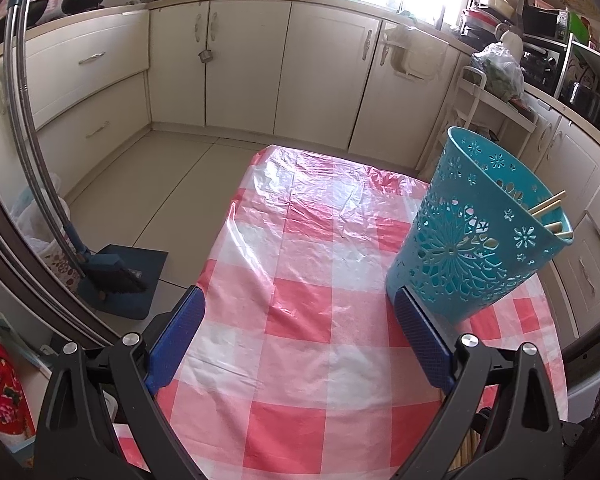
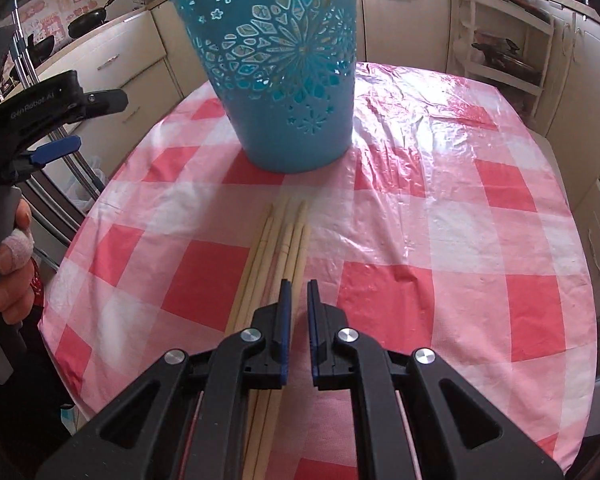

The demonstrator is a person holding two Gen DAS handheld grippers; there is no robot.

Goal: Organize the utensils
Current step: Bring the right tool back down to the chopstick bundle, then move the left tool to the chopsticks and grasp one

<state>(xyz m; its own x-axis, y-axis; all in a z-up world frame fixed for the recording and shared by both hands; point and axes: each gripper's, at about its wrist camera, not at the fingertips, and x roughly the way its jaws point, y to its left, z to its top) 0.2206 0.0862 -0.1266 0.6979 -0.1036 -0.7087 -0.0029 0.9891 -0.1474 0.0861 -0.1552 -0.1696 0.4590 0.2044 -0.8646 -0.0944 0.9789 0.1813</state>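
Observation:
A teal perforated basket (image 1: 476, 236) stands on the pink checked tablecloth (image 1: 300, 304) and holds a few chopsticks (image 1: 548, 208) at its rim. It also shows in the right wrist view (image 2: 284, 80). Several pale wooden chopsticks (image 2: 276, 248) lie on the cloth in front of it. My right gripper (image 2: 298, 292) hovers over their near ends with jaws narrowly apart around one stick, not clamped. My left gripper (image 1: 300, 300) is open and empty, its right finger (image 1: 420, 336) beside the basket's base. It shows in the right wrist view at the left (image 2: 56, 128).
Cream kitchen cabinets (image 1: 284, 72) ring the room. A broom and dustpan (image 1: 116, 276) sit on the floor to the left of the table. A white rack (image 2: 504, 40) stands beyond the table's far right edge.

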